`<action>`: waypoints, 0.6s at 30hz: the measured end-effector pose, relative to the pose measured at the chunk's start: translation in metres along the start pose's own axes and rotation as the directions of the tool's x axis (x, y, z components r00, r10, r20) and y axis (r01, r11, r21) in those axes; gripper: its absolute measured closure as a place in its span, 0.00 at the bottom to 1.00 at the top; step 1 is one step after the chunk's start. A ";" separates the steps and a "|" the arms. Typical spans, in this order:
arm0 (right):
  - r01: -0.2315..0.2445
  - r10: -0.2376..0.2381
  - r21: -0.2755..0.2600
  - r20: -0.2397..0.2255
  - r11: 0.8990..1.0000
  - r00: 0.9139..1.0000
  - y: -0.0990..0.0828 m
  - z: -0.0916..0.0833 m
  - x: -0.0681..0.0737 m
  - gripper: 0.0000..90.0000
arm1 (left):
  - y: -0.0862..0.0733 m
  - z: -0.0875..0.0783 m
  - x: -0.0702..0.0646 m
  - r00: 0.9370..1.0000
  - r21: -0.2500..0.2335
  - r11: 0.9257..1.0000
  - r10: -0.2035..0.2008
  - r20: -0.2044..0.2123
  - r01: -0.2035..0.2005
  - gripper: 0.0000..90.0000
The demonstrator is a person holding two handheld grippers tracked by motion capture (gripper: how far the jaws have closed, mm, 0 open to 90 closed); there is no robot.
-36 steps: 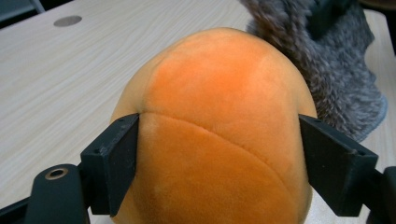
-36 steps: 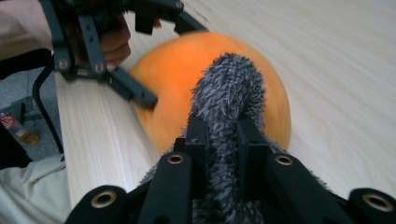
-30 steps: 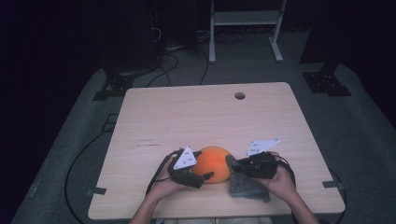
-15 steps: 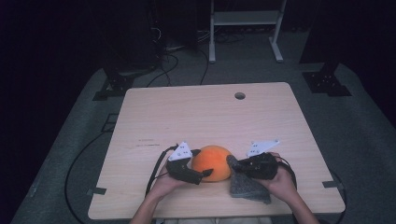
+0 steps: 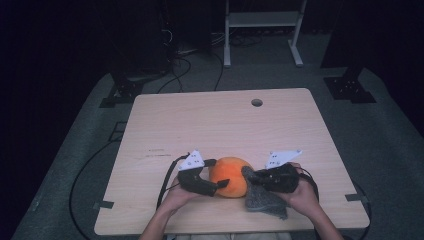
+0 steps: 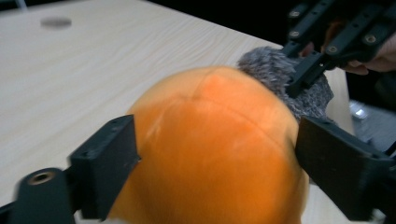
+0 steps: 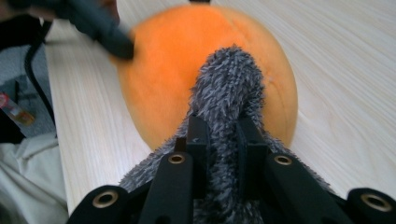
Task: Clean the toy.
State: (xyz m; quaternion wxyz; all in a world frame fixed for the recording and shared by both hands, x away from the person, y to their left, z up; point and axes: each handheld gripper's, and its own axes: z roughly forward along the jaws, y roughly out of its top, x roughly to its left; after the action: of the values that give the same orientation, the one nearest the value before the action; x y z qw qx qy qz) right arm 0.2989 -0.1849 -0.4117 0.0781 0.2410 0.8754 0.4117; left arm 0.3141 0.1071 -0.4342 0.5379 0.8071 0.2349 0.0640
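Counter (image 5: 220, 125) of pale wood takes up the middle of the high view, with a round hole (image 5: 257, 102) near its upper edge and dark cables on the grey floor (image 5: 65, 165) at the left of the frame. Next in size is the orange plush ball (image 5: 229, 176), sitting in the lower middle of the high view, close to the counter's bottom edge; in the left gripper view it bulges across the centre and lower part of the frame (image 6: 210, 149), and in the right gripper view it lies in the upper middle (image 7: 163, 70). Smaller is the grey fuzzy cloth (image 5: 265, 200), which lies just right of the ball in the high view, one end touching the ball's right side while the rest spreads on the counter toward the bottom of the frame. Left hand-held gripper (image 5: 214, 175) comes in from the lower left, its 2 black jaws standing wide on either side of the ball with both pads pressed against the orange plush. Right hand-held gripper (image 5: 250, 176) comes in from the lower right, its jaws drawn narrow and pinching a fold of the cloth (image 7: 224, 116), which rises between them against the ball.
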 end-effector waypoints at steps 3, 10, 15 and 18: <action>-0.001 0.001 -0.021 -0.011 1.000 1.000 0.003 -0.004 0.003 0.87 | -0.002 0.003 -0.006 0.997 0.025 0.996 0.082 -0.012 -0.081 0.27; 0.099 -0.100 -0.012 -0.029 0.995 0.995 0.026 0.003 0.027 0.87 | 0.003 0.008 -0.025 0.966 0.067 0.965 0.257 -0.023 -0.255 0.23; 0.067 -0.066 0.015 -0.059 0.998 0.996 0.018 0.002 0.019 0.87 | 0.001 0.010 -0.015 0.992 0.067 0.990 0.124 -0.024 -0.123 0.17; 0.062 -0.062 0.003 -0.056 0.998 0.997 0.020 -0.006 0.019 0.87 | 0.004 0.010 -0.023 0.976 0.085 0.973 0.216 -0.011 -0.215 0.24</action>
State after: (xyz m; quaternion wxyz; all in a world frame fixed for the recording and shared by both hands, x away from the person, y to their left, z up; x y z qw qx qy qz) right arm 0.2870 -0.1689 -0.3915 0.0657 0.2024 0.8852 0.4138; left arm 0.2987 0.0870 -0.4318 0.4913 0.8489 0.1537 0.1202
